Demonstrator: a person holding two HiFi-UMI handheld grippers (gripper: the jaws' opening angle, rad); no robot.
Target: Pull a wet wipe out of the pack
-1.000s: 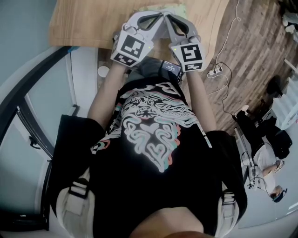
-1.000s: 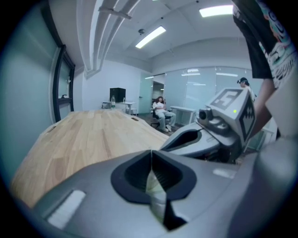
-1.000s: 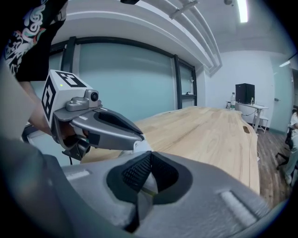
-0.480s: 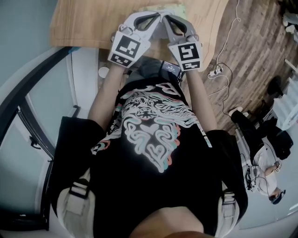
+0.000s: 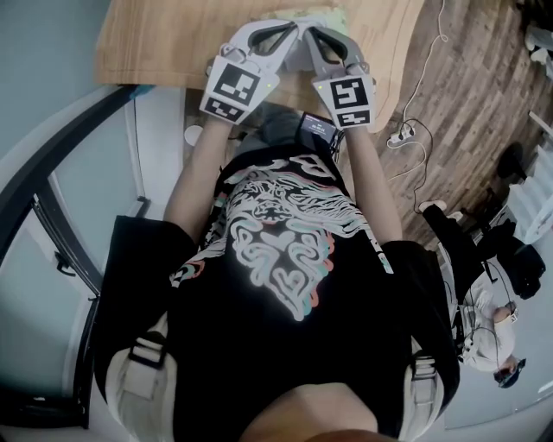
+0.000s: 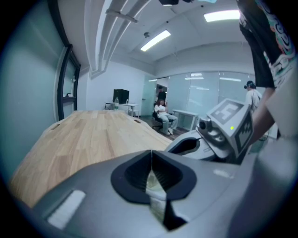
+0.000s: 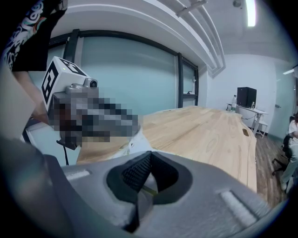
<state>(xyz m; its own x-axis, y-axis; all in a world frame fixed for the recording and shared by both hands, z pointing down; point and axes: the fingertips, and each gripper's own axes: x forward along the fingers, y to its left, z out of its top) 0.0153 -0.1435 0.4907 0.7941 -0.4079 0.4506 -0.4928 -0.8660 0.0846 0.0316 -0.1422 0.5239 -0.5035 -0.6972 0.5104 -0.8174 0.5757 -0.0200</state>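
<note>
Just past my chest, the left gripper [image 6: 151,153] and right gripper [image 7: 150,155] are both clenched, tips almost meeting at the pack [image 5: 327,14]. The risk, I judge: closed jaws catch nothing and merely shove the pack across the wooden table [image 5: 155,43]. The pack looks pale green, flat and mostly hidden; no wipe shows.

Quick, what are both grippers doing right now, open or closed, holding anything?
Left gripper: closed, nothing clearly held.
Right gripper: closed, nothing clearly held.
</note>
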